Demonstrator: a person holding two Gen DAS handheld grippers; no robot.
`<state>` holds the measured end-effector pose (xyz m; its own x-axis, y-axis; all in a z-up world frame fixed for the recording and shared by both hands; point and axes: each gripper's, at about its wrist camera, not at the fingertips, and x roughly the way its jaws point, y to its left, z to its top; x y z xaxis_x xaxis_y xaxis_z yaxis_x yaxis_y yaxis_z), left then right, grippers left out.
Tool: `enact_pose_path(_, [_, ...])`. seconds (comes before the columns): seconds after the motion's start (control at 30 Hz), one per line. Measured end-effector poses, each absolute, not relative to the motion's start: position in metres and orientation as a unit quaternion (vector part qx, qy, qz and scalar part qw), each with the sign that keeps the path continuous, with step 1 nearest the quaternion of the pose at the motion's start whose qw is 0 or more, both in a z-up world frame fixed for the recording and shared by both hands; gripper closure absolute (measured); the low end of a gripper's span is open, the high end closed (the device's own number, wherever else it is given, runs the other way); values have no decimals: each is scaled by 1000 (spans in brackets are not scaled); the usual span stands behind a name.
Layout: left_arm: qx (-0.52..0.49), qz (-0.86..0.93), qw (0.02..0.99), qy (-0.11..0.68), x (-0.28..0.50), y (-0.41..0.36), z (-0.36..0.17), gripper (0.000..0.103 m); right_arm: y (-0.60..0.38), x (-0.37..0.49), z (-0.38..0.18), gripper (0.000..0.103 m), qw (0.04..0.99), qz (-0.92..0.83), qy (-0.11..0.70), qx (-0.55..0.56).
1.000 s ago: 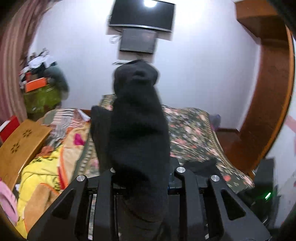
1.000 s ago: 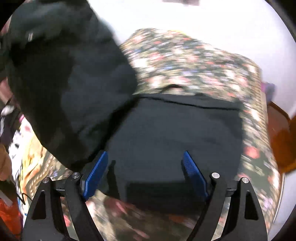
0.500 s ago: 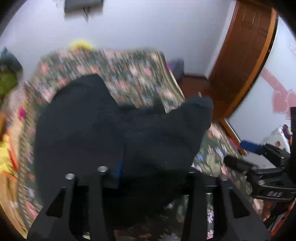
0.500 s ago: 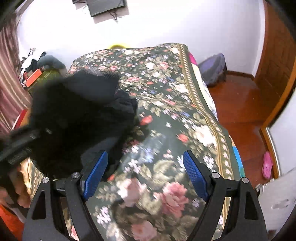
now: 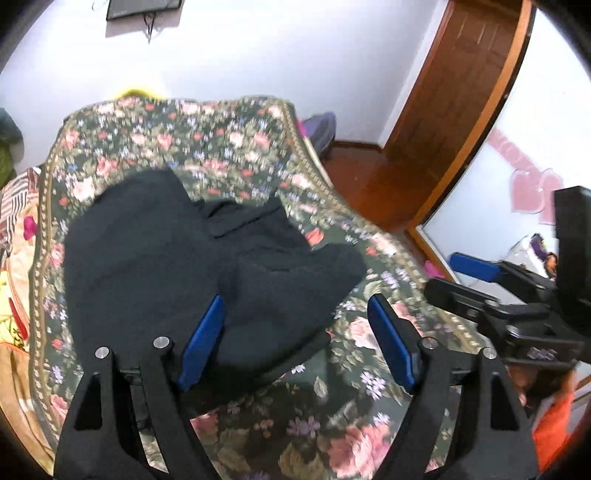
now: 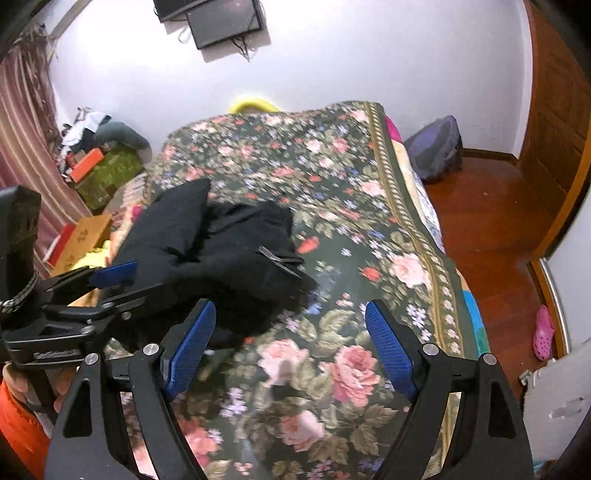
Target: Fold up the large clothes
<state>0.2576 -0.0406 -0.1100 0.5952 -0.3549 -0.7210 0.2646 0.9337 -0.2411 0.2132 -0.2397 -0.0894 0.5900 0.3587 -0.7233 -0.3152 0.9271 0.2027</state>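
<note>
A black garment (image 5: 192, 266) in a soft lumpy heap on the bed (image 5: 236, 147), on top of the flowery bedspread, on the left half of the bed and near its middle. Also seen from the right wrist view as a dark pile (image 6: 221, 251) with a small tag on its right edge. Left tool (image 5: 295, 339) low over the near edge of the cloth, its jaws opening, blue pads (image 5: 201, 339) apart. Cloth lying between the pads, close to the left pad, not pinched. Right tool (image 6: 290, 350) open wide over bare bedspread, just right of the heap, nothing between its blue pads (image 6: 388, 350), not touching the cloth. Each tool seen from the other one's camera: the right tool far right in the left view, the left tool far left in the right view, held in a hand (image 6: 14, 380) with an orange sleeve (image 6: 18, 424). On the far wall, a dark screen (image 6: 225, 22). Brown wooden door (image 5: 458, 99) on the right. Wooden floor (image 6: 491, 221) right of the bed, with a purple bag (image 6: 437, 147) far off by the wall and a pink shoe (image 6: 543, 332) nearer. A messy pile of things (image 6: 99, 155) far left by the striped curtain (image 6: 22, 110).
</note>
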Motion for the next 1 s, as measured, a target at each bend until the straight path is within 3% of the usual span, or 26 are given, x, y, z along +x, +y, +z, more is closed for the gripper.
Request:
enact_pose_path(0.27, [-15,-82,932,352,239,23,-79,15,-188,221,-72,22,892,238,384,13])
enact_pose_path(0.7, [-89,-23,897,431,260,87,-162,15,-147,237,-127,22,884,204,420,-37])
enact_pose_path(1.0, [-116,-42,892,434,261,83,-182,14,-168,237,-145,19,858,224,461,14])
